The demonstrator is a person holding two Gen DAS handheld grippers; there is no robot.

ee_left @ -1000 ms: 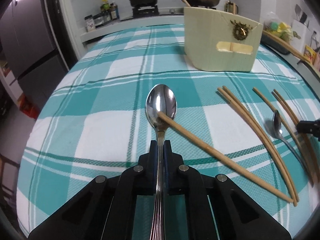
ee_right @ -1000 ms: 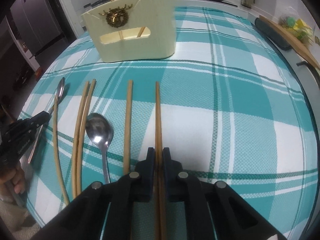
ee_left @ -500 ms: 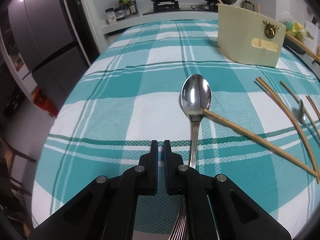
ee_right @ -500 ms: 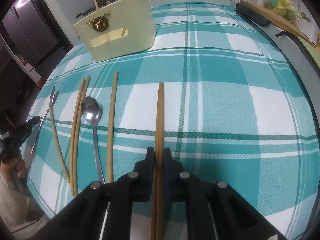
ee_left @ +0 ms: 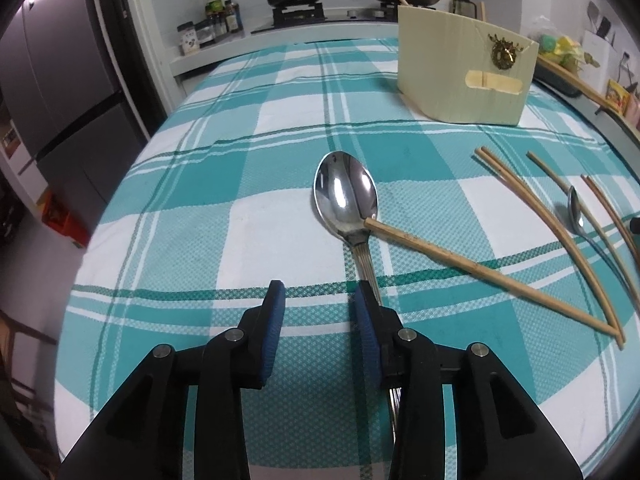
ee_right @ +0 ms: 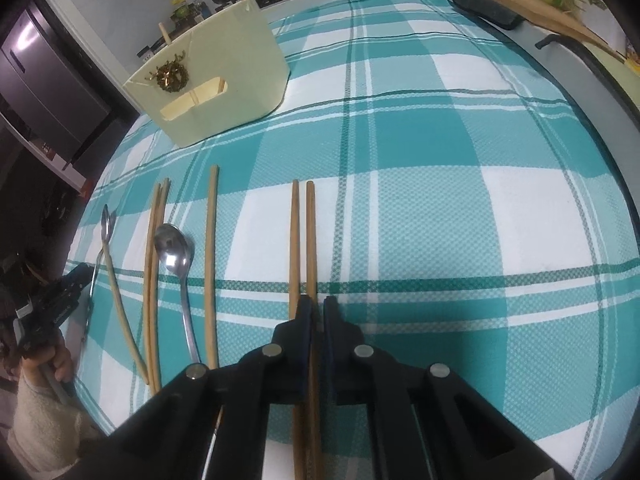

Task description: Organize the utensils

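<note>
My left gripper (ee_left: 318, 300) sits over the near table (ee_left: 192, 240) edge, fingers spread, nothing between them; big spoon (ee_left: 346, 200) lies flat just ahead, handle running beside the right finger. One chopstick (ee_left: 480, 270) touches its bowl. My right gripper (ee_right: 314, 308) has its fingers closed on a chopstick (ee_right: 311, 236), with another chopstick (ee_right: 295, 236) just beside it. Small spoon (ee_right: 174, 252) lies among loose chopsticks toward the left edge. Bare checked cloth right of centre. Cream utensil holder (ee_right: 216, 80) stands near the far edge. Stove (ee_left: 298, 12) and fridge (ee_left: 60, 80) beyond.
</note>
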